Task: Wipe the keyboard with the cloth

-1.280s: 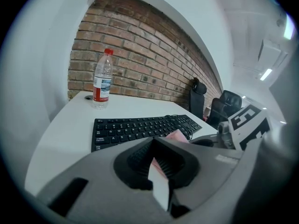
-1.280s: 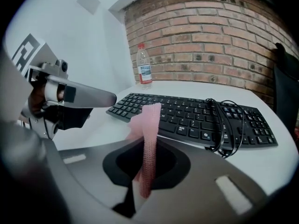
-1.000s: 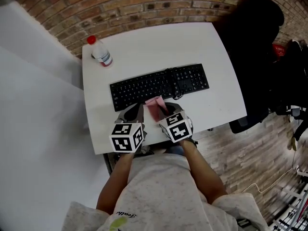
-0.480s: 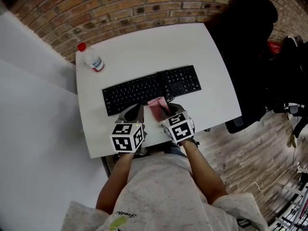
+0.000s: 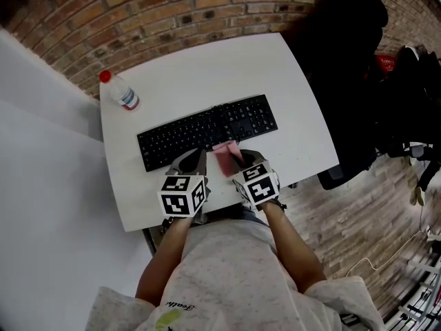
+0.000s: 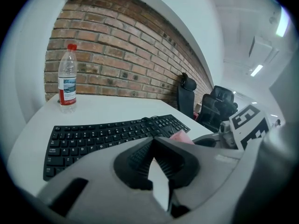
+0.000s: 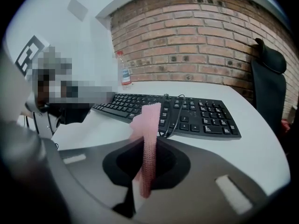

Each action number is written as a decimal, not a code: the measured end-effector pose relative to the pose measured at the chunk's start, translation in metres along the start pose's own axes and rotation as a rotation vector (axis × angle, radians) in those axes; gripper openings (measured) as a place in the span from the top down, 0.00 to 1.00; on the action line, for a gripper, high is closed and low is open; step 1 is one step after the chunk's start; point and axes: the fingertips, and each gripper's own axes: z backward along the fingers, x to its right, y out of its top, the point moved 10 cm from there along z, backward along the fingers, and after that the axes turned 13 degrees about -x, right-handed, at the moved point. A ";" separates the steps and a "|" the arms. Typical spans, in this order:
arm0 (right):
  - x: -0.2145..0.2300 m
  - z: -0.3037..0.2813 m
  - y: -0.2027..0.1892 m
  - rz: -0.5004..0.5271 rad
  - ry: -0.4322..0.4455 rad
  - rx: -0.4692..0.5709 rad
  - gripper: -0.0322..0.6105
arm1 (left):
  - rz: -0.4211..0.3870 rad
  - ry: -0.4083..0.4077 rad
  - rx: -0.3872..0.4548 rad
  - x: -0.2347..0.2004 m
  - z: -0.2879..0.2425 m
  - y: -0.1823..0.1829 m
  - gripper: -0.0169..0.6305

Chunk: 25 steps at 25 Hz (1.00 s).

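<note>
Office-type workroom. White desk [image 5: 207,67] set by a bare brick wall [image 5: 172,9]. On the desk are a black keyboard [image 5: 207,131] and a water bottle [image 5: 118,91]. A black office chair [image 5: 344,40] stands at the desk's right end, and the left gripper view shows a second chair [image 6: 219,104] beside it. Strip lights [image 6: 256,70] on a white ceiling. Wood-plank floor [image 5: 358,219] with a loose cable [image 5: 389,257] across it. Dark gear at the right edge, too blurred to identify.

One keyboard [image 5: 207,131], one cloth [image 5: 225,158], one bottle [image 5: 118,92], one table [image 5: 207,67], and two grippers: left gripper [image 5: 196,157], right gripper [image 5: 239,156].
</note>
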 end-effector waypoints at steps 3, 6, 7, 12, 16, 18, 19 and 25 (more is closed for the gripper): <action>0.008 0.004 -0.004 -0.006 -0.009 -0.003 0.91 | -0.011 -0.007 -0.003 0.006 -0.005 0.003 0.98; 0.015 0.007 -0.007 -0.014 -0.014 -0.003 0.91 | -0.018 -0.010 -0.005 0.011 -0.008 0.006 0.98; 0.017 0.008 -0.009 -0.015 -0.016 -0.003 0.91 | -0.019 -0.011 -0.004 0.012 -0.009 0.006 0.98; 0.027 0.011 -0.014 -0.020 -0.023 -0.006 0.91 | -0.024 -0.013 -0.001 0.019 -0.014 0.010 0.98; 0.036 0.013 -0.014 -0.025 -0.027 -0.002 0.91 | -0.022 -0.009 0.001 0.022 -0.017 0.012 0.98; 0.040 0.014 -0.014 -0.026 -0.031 0.001 0.91 | -0.022 -0.005 0.002 0.024 -0.017 0.012 0.98; 0.043 0.015 -0.015 -0.026 -0.033 0.002 0.91 | -0.021 -0.003 0.002 0.024 -0.017 0.012 0.98; 0.058 0.017 -0.018 -0.034 -0.045 0.001 0.91 | -0.022 0.001 0.003 0.029 -0.023 0.016 0.98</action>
